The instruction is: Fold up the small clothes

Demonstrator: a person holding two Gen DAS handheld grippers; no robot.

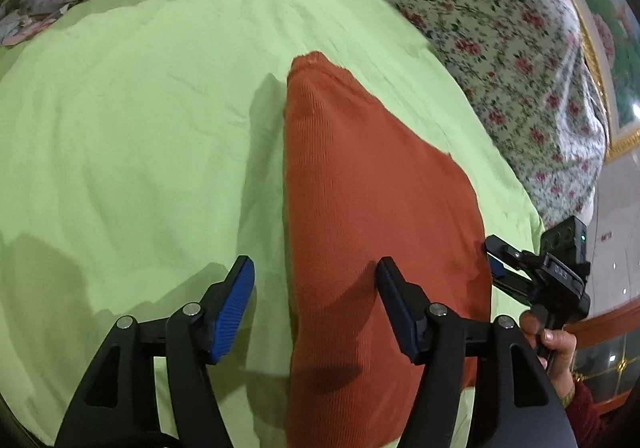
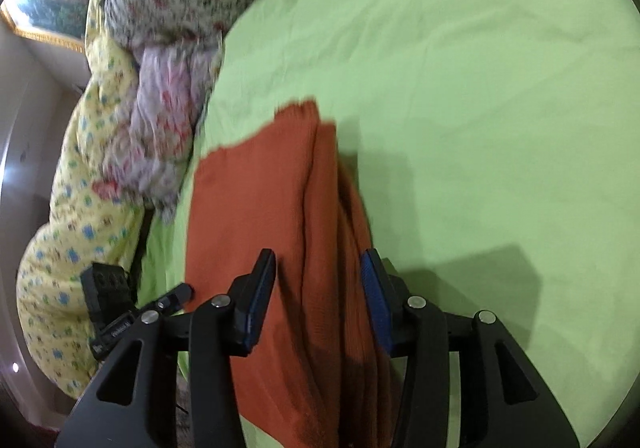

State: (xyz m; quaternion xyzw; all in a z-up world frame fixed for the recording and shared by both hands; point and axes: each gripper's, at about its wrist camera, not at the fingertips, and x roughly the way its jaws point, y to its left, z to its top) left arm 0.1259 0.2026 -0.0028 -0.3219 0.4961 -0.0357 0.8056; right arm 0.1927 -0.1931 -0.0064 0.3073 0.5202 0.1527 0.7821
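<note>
Your left tool [image 1: 316,288] hovers spread wide over the near end of the rust-orange knit garment [image 1: 372,207], gripping nothing. Your right tool [image 2: 318,288] straddles its stacked folded edge, also released. Close too shallowly and you likely catch only the top layer, so the fold slides apart. The garment lies lengthwise on the green bedsheet [image 1: 140,127]; beyond it sits the floral quilt [image 1: 500,27].

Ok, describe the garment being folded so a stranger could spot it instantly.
Find the light green bedsheet covering the bed. Lying on it between both open grippers is the rust-orange knit garment, folded lengthwise. It is the only plain, ribbed fabric; the bedding nearby is floral.
</note>
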